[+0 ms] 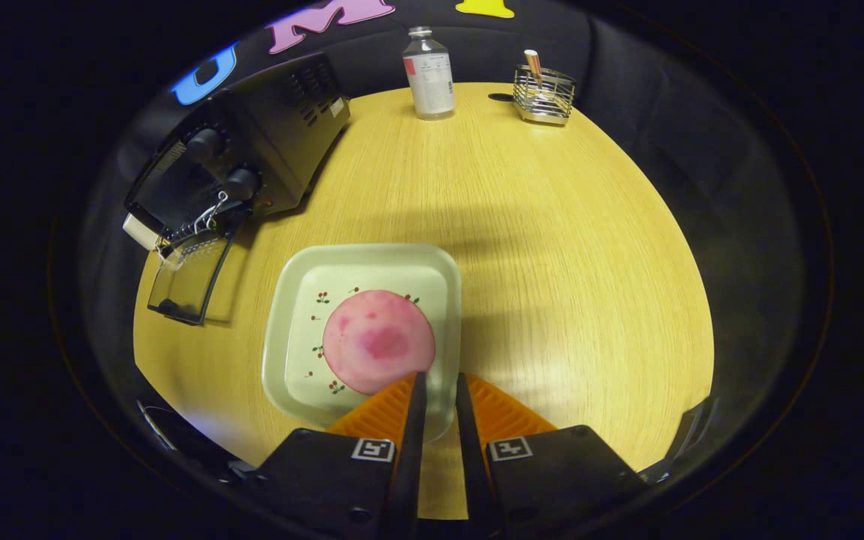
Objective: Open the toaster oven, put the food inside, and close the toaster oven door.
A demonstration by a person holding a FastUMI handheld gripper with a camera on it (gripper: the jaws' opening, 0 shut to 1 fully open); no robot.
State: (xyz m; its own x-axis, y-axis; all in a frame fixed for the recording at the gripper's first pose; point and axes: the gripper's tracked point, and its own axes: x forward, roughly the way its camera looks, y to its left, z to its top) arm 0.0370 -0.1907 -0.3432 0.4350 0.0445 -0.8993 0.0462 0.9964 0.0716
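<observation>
Claw nearly closed (empty), over plate, oven door down

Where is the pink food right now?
The pink food lies on the square plate just ahead of the tool, with the open toaster oven beyond-left.

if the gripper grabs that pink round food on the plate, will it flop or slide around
The pink round food looks thin and flat, so it would likely droop if pinched at one edge. The plate looks glossy, so a push may slide it. The gripper is nearly closed.
</observation>
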